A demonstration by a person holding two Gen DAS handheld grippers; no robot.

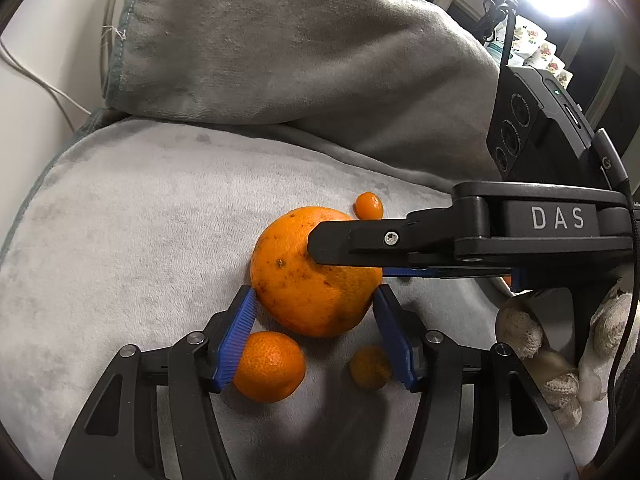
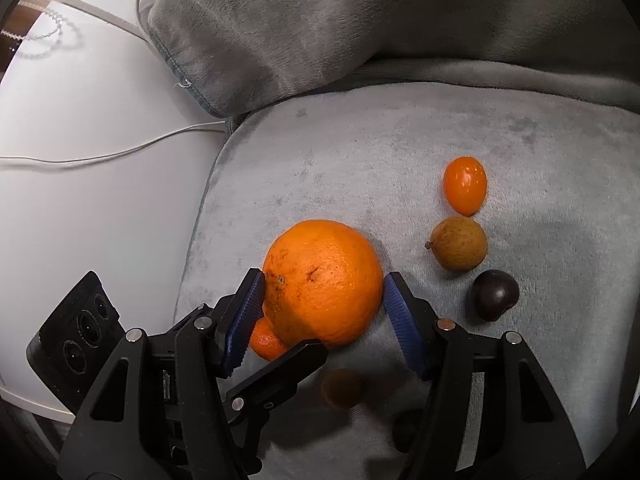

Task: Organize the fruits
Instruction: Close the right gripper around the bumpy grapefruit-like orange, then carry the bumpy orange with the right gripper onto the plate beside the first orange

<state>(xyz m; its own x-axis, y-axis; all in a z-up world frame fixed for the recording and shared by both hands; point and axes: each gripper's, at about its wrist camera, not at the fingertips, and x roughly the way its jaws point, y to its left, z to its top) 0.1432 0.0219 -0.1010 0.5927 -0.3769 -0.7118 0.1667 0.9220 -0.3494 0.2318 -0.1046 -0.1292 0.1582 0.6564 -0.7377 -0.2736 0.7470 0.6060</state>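
Your left claw (image 1: 314,300) and right claw (image 2: 324,300) both straddle the orange (image 2: 322,282), spread wide, pads barely touching; mandarin (image 1: 270,366) at 7 o'clock.

Fruit count on the grey cushion (image 2: 360,152)

I count one large orange (image 2: 322,282), one mandarin (image 1: 269,366), one kumquat (image 2: 465,185), two brownish round fruits (image 2: 459,249) (image 2: 342,388), one dark plum-like fruit (image 2: 494,295).

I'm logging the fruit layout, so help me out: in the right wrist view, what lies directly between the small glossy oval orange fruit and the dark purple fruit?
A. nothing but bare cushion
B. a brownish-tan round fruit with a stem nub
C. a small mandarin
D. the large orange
B: the brownish-tan round fruit sits in line below the glossy oval orange fruit and above the dark purple fruit on the grey cushion.
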